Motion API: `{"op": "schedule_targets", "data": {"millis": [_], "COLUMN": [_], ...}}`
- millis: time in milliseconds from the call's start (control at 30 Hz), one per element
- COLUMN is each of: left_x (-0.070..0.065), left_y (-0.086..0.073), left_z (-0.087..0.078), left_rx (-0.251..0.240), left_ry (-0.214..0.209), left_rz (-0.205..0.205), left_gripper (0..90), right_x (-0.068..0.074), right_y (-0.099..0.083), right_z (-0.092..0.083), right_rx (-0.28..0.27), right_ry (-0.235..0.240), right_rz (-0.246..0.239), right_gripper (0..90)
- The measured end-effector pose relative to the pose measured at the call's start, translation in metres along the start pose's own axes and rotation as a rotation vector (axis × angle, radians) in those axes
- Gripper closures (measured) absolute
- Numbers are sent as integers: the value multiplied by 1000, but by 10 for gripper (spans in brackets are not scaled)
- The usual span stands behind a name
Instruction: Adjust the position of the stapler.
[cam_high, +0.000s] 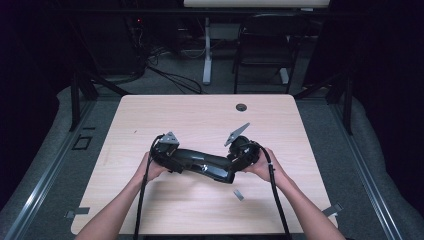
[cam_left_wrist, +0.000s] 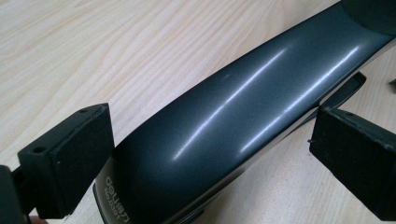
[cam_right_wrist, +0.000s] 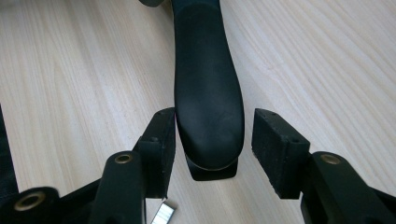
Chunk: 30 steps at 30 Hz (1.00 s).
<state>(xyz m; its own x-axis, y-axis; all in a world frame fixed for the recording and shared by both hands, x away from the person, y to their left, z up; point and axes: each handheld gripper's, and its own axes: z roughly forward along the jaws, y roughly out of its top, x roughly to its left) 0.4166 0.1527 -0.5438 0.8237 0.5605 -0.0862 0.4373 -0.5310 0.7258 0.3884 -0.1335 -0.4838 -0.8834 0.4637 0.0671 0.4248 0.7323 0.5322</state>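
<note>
A long black stapler (cam_high: 202, 162) lies across the middle of the wooden table (cam_high: 200, 115). My left gripper (cam_high: 176, 160) closes on its glossy rear end (cam_left_wrist: 219, 121), with one pad (cam_left_wrist: 70, 158) against one side and the other against the opposite edge. My right gripper (cam_high: 236, 167) straddles the matte front end (cam_right_wrist: 208, 102). Its left pad (cam_right_wrist: 161, 149) is at the stapler's side, while a narrow gap separates the right pad (cam_right_wrist: 275, 149) from it. A small silver staple strip (cam_high: 238, 194) lies on the table close to the right gripper (cam_right_wrist: 210, 140).
A round cable hole (cam_high: 241, 107) sits near the table's far edge. A dark chair (cam_high: 262, 45) and a desk leg (cam_high: 206, 55) stand on the floor beyond. Tape marks (cam_high: 80, 212) sit at the table's near corners.
</note>
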Motion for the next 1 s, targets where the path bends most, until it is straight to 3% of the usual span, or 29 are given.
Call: {"op": "schedule_targets", "data": {"millis": [300,400,767,1000], "left_x": [2,3,4,0], "left_y": [-2,-1,-1,-2], "left_z": [0,5,0,-4], "left_rx": [-19,6,19,32], "left_ry": [-19,-28,-28,-23], "left_rz": [17,43,55,74], "left_gripper": [38,45,142,182], "right_x": [0,-2,-8,-12], "right_y": [-1,-1,-4,-5], "right_z": [-1,-1,1,2], "right_rx": [2,3,-35,-41], "right_ry": [-6,-10,-63,-54], "right_rz": [1,3,31,18], "right_gripper": [559,557,536,532]}}
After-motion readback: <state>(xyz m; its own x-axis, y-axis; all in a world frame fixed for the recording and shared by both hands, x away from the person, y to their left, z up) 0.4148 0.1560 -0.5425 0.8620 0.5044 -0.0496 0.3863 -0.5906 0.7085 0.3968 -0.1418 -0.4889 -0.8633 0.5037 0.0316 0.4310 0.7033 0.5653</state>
